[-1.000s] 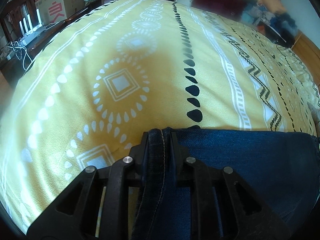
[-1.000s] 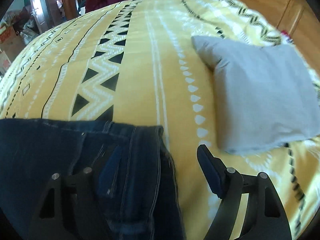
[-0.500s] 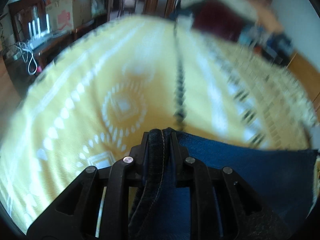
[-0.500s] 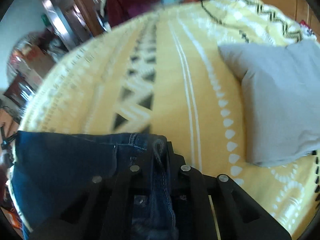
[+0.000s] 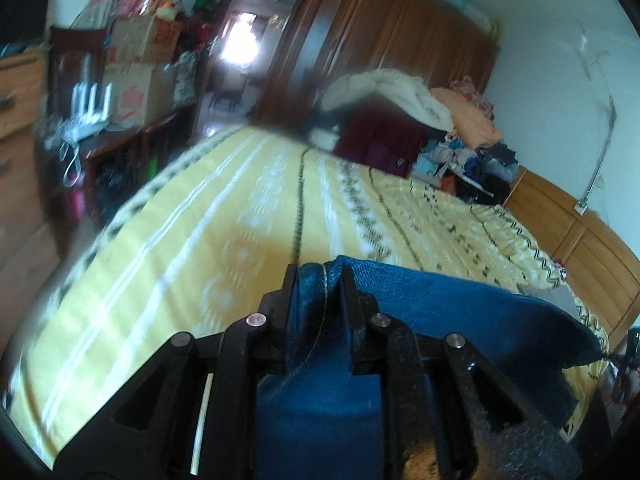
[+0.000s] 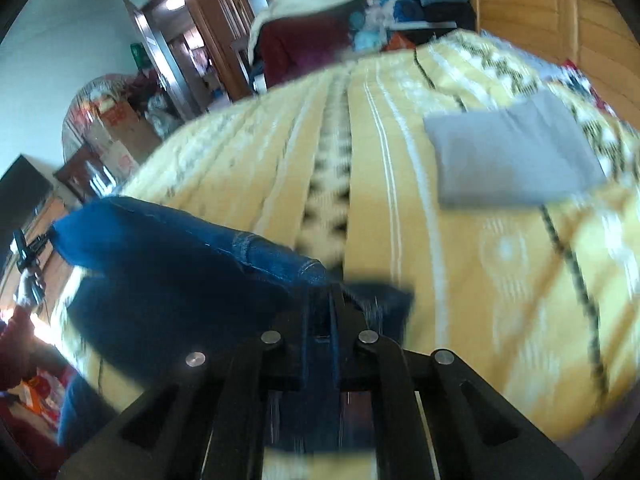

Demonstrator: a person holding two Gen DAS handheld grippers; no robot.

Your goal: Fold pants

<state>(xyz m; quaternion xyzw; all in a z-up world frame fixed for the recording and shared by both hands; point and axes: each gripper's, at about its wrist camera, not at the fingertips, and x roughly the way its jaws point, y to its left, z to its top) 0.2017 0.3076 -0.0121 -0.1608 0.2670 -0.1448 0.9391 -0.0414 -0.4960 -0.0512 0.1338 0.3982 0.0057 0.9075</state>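
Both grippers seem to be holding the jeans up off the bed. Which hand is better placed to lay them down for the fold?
Neither clearly: the left gripper and the right gripper are each shut on the jeans, stretched above the yellow bedspread. They should probably move together.

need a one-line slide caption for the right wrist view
Right gripper clamped on blue jeans lifted above a yellow patterned bedspread, grey pillow lying beyond.

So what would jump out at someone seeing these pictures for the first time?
The dark blue jeans, pinched at each end by the left gripper and the right gripper and hanging stretched above the bed. Beneath lies a bright yellow patterned bedspread, with a flat grey pillow on its right side.
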